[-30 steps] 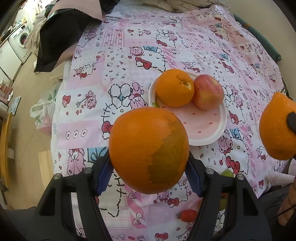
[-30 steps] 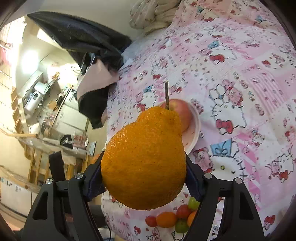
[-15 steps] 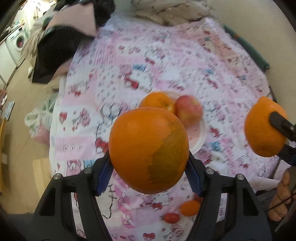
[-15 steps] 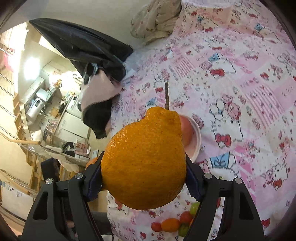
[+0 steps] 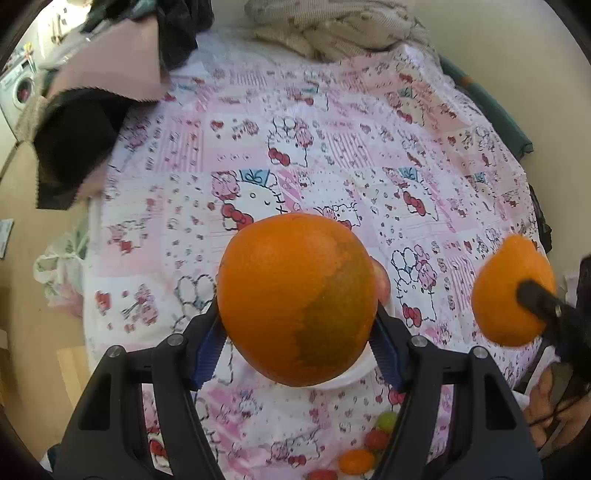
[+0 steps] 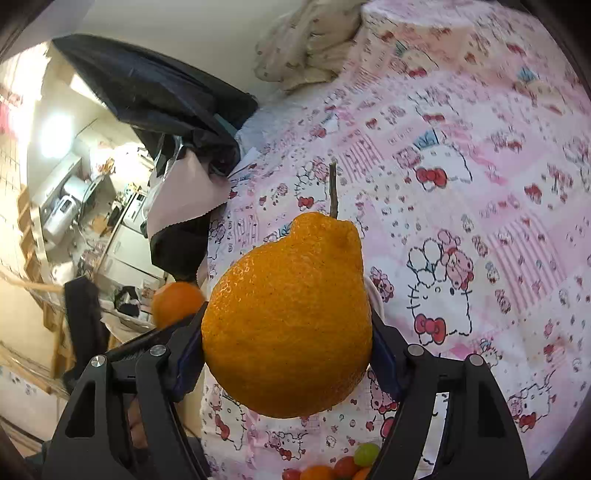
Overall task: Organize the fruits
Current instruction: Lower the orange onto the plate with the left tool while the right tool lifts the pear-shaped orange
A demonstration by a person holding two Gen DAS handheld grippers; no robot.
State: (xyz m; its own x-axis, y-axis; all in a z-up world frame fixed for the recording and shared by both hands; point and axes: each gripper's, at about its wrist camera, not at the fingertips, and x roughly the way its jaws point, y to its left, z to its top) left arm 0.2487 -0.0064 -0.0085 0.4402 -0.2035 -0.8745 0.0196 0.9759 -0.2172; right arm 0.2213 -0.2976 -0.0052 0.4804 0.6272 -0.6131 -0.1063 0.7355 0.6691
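1. Both my jaws are clamped on fruit: my left gripper (image 5: 297, 334) pinches a round orange (image 5: 297, 299) between its blue pads (image 5: 207, 350), and my right gripper (image 6: 286, 350) pinches a knobby, stemmed orange (image 6: 288, 325) the same way.
2. My left jaws stand spread about as wide as the round orange, pressing its two sides; the fruit sits between the fingertips and bulges forward of them, with a greenish-brown patch on its lower right skin.
3. My right jaws stand just as wide; the knobby orange fills the gap, its bump and thin brown stem (image 6: 333, 190) pointing up and away from me.
4. Seen from my left wrist, the knobby orange (image 5: 513, 291) hangs off to the right in the dark finger of the other gripper (image 5: 535, 301), well apart from the round orange. Seen from my right wrist, the round orange (image 6: 177, 302) peeks out to the left, behind my left finger.
5. Directly behind the round orange I see a sliver of a white plate (image 5: 354, 371) and the edge of a reddish fruit (image 5: 381, 278); the rest is hidden.
6. Both fruits are held up above a bed covered with a pink cartoon-print sheet (image 5: 332, 155).
7. Near the sheet's near edge lies a small cluster of little red, orange and green fruits (image 5: 369, 448), also visible from the right wrist (image 6: 343, 465).
8. At the far left of the bed lie dark and pink cloths (image 5: 85, 110); a crumpled beige blanket (image 5: 332, 29) sits at the far end.
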